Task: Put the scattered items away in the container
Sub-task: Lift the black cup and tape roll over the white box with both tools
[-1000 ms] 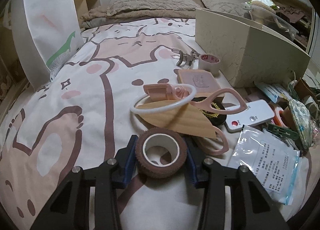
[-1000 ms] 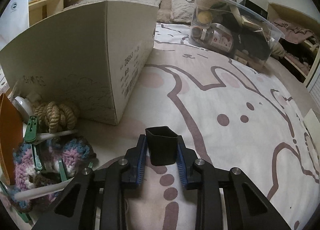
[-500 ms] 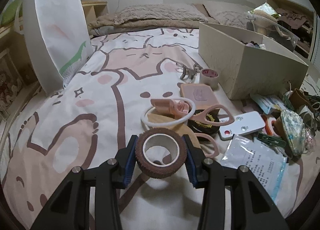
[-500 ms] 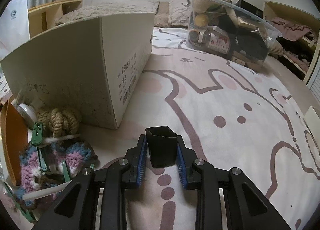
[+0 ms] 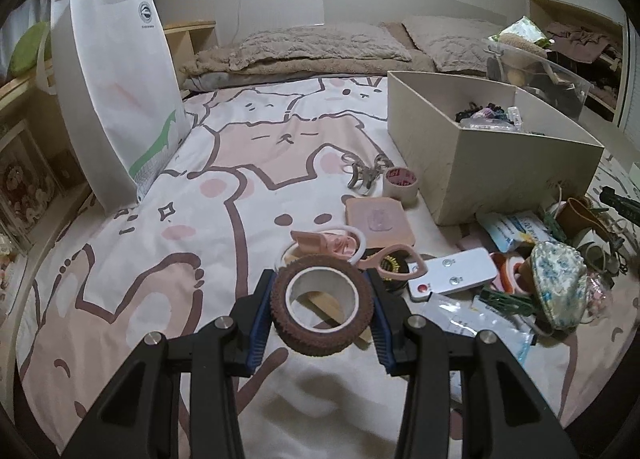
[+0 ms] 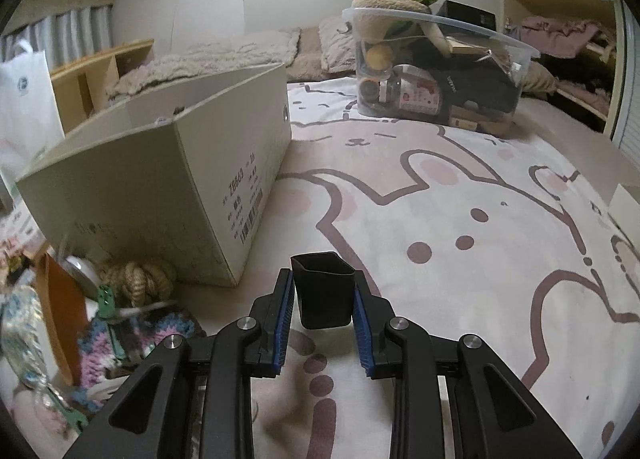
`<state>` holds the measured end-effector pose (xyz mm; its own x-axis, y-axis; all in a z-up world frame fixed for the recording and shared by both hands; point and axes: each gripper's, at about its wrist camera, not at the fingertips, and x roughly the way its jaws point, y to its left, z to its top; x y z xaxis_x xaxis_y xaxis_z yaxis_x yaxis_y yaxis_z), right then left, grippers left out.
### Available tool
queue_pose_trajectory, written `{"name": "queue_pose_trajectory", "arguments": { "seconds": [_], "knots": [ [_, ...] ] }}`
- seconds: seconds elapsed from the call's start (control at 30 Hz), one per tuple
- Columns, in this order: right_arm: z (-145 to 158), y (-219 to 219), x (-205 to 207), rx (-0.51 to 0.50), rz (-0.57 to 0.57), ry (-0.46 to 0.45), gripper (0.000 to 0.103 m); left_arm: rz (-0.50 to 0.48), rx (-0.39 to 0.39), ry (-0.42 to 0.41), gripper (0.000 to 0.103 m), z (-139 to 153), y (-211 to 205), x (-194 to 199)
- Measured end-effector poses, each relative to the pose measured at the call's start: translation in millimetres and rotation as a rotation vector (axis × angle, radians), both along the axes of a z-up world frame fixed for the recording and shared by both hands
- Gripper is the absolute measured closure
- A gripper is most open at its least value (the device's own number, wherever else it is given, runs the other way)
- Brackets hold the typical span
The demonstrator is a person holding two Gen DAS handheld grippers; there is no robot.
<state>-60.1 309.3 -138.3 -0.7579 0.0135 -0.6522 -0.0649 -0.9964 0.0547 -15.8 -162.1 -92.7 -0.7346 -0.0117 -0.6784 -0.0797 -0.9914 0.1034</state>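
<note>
carry step: left gripper (image 5: 322, 313) pinches brown tape roll (image 5: 321, 310) above the bedspread, right gripper (image 6: 323, 301) pinches small black cup (image 6: 323, 290). next: carry both over the beige box (image 5: 516, 171) rim, release inside.

Dim indoor light, fisheye-warped, blurred edges

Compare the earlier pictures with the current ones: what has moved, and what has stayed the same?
The left gripper has lifted its brown tape roll above the clutter; the right gripper has risen slightly with its black cup. Both grips are unchanged, nothing released. The beige box and scattered items stayed put.
</note>
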Motion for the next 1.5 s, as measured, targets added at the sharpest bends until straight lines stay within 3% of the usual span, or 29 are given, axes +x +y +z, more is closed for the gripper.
{"name": "queue_pose_trajectory", "arguments": {
  "seconds": [0.37, 0.73, 1.5],
  "knots": [
    [19.0, -13.8, 17.6, -0.065, 0.037, 0.051, 0.075, -0.006, 0.048, 0.027, 0.060, 18.7, 14.5, -0.4],
    [36.4, -29.8, 33.0, -0.094, 0.088, 0.118, 0.075, -0.115, 0.127, 0.053, 0.060, 35.9, 73.2, -8.7],
    [47.6, -48.8, 41.4, -0.122, 0.187, 0.138, 0.075, -0.232, 0.216, 0.053, 0.060, 38.2, 156.2, -34.8]
  ]
}}
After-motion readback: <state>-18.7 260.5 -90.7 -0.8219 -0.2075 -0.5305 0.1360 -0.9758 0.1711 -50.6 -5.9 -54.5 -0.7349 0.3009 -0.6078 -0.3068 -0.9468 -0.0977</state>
